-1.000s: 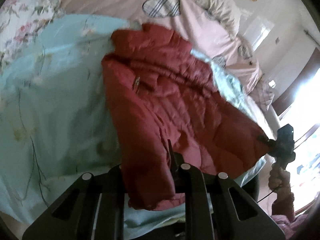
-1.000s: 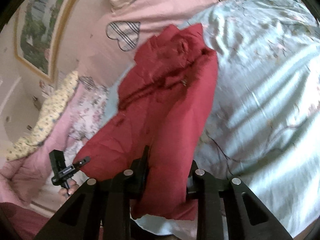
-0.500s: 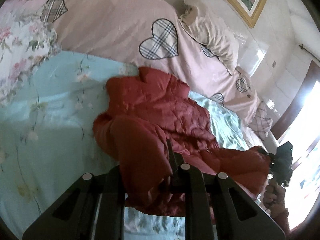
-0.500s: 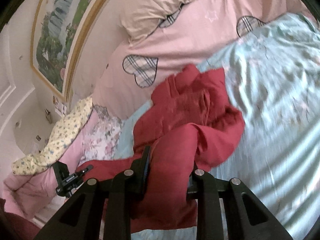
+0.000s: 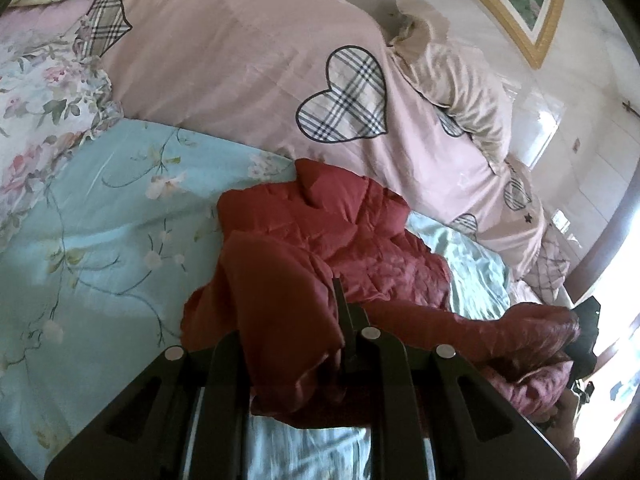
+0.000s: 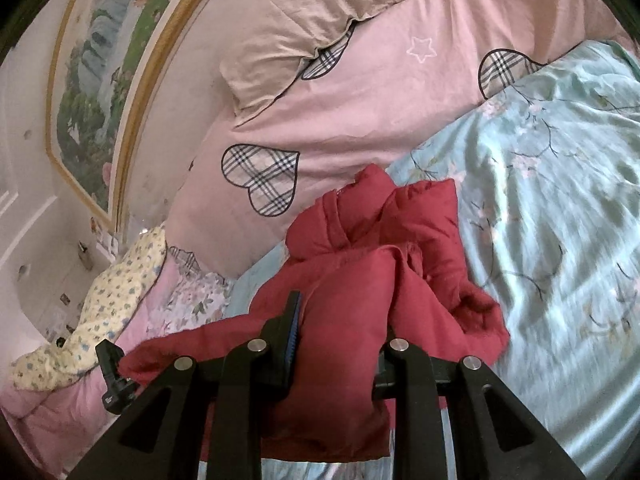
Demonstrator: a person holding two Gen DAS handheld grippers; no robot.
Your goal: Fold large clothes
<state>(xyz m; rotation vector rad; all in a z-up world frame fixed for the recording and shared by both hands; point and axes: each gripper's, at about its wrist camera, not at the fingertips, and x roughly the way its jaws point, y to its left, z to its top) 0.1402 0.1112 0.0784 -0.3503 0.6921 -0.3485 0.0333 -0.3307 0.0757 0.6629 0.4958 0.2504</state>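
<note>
Both claws are pinching corners of the red jacket (image 5: 360,240), lying mid-frame on the blue bedspread (image 5: 100,220): left claw (image 5: 296,344), right claw (image 6: 340,344). Keeping both corners level should be giving a straight fold.

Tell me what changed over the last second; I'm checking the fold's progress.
Both claws, left and right, carried the hem of the red quilted jacket forward toward its collar, doubling the spread garment over itself. Both kept their grip; the jacket's collar end stayed on the light blue floral sheet.
</note>
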